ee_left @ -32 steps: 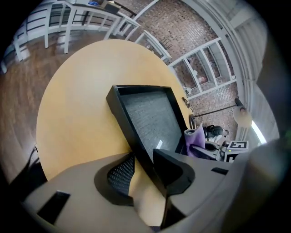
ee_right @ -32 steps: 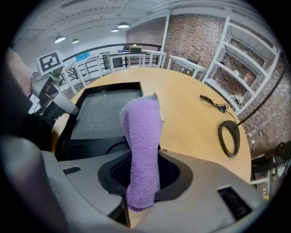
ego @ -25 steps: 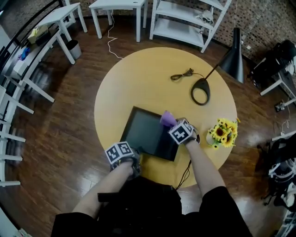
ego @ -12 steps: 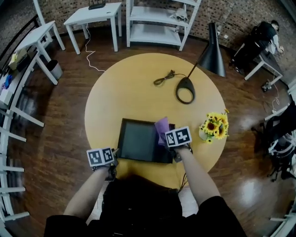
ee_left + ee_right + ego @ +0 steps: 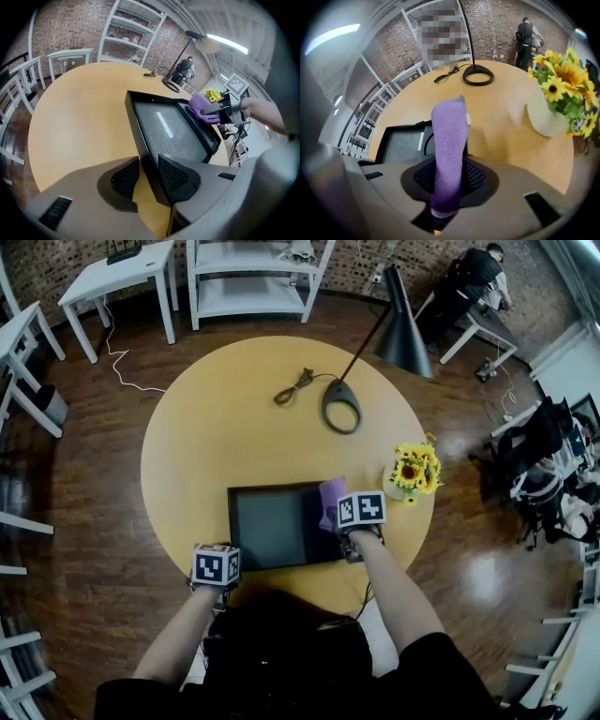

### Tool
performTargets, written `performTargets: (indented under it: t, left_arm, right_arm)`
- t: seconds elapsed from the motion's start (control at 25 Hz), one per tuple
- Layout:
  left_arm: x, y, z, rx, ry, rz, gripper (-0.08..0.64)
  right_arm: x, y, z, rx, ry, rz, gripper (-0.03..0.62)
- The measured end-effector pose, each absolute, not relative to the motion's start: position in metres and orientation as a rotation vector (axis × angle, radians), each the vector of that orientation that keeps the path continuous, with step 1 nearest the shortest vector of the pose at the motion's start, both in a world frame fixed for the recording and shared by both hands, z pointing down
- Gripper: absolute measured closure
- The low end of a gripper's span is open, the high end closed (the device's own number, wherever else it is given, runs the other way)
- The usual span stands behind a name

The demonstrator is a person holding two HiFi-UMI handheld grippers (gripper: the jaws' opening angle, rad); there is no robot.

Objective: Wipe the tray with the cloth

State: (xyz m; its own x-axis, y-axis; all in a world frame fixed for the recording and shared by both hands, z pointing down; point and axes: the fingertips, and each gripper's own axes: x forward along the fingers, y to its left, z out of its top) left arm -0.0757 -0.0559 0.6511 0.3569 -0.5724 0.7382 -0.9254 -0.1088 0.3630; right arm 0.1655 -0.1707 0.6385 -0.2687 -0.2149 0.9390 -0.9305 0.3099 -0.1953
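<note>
Left gripper (image 5: 149,164): jaws partly apart, one pad on each side of the tray (image 5: 173,133) wall at its near-left corner. Inner pad sits flat on the inside of the wall, outer pad meets it from the outside, so I'm clamped on the rim. They've just been opening a touch, with the rim between them throughout.

Right gripper (image 5: 449,174): jaws pinched on the purple cloth (image 5: 449,136), about half closed by its thickness. The cloth stands up out of the pads as a folded strip, with a short stub poking out behind them.

Cloth vs tray: from the head view the free end of the cloth is over the tray's far-right corner, at the rim, and the right gripper is over the tray's right edge. In the left gripper view the cloth bunches against that right rim. Can't tell if it's touching the tray floor.

The tray is black, rectangular and shallow, with a speckled grey floor. It lies on the near half of the round yellow table (image 5: 225,427).

Around the tray:
- sunflower vase (image 5: 410,474): just beside the far-right corner, apart from the tray
- lamp base (image 5: 341,407): beyond the far edge, well apart
- coiled cable (image 5: 293,388): further out than the lamp base
</note>
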Motion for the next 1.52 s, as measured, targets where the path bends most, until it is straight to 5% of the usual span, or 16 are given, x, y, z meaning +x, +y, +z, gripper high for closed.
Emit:
performTargets:
  t: [0.64,1.16,1.52]
  left_arm:
    - [-0.071,-0.054,0.651,1.778,-1.186,0.412,0.451]
    - [-0.070,-0.055,0.654,1.771,-1.099,0.467,0.446]
    - [-0.072,-0.057,0.659,1.769,-1.104,0.456,0.446]
  right_arm:
    - [-0.069,-0.110,0.674,0.679,-1.803,1.002,0.488]
    - [-0.072,-0.114,0.674,0.635,-1.792,0.986,0.489]
    - [0.007,-0.139,0.676,0.794,-1.720,0.991,0.486]
